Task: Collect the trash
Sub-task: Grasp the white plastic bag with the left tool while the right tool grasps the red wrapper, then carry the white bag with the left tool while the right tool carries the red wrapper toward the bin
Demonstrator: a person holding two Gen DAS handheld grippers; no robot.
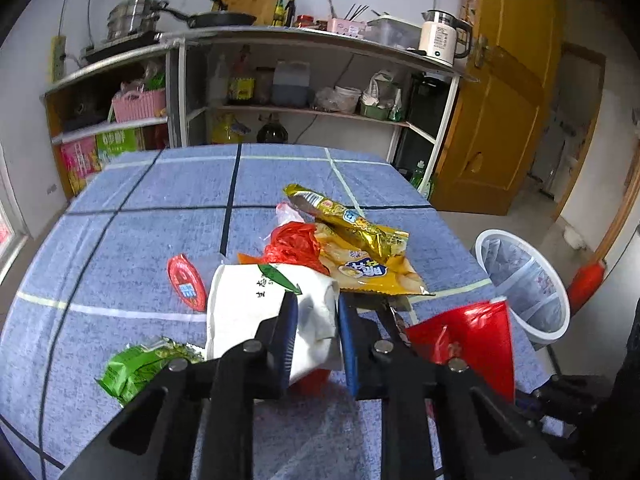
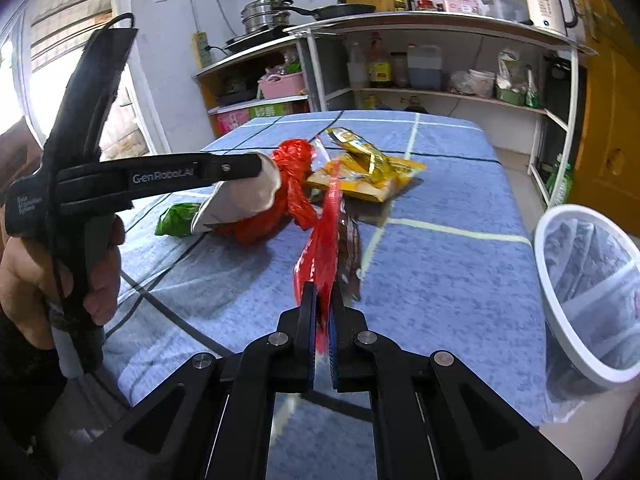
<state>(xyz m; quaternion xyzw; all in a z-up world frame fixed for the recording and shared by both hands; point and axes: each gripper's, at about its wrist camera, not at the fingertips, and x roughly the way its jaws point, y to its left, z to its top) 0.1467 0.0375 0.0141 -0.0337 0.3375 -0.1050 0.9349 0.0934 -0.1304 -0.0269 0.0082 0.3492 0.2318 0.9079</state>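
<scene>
My left gripper (image 1: 318, 304) is shut on a crushed white paper cup (image 1: 256, 308), held just above the blue tablecloth (image 1: 160, 200); the cup also shows in the right wrist view (image 2: 240, 196). My right gripper (image 2: 325, 294) is shut on a red plastic wrapper (image 2: 322, 248), lifted off the table; it also shows in the left wrist view (image 1: 468, 336). A pile lies beyond: a red plastic bag (image 1: 296, 246), a yellow chip bag (image 1: 372, 268), a gold wrapper (image 1: 340, 216). A red lid (image 1: 186, 282) and a green wrapper (image 1: 140, 368) lie to the left.
A white waste bin with a liner (image 2: 584, 292) stands on the floor off the table's right edge, also in the left wrist view (image 1: 524, 280). Kitchen shelves (image 1: 304, 76) stand behind the table. A yellow door (image 1: 496, 92) is at the right.
</scene>
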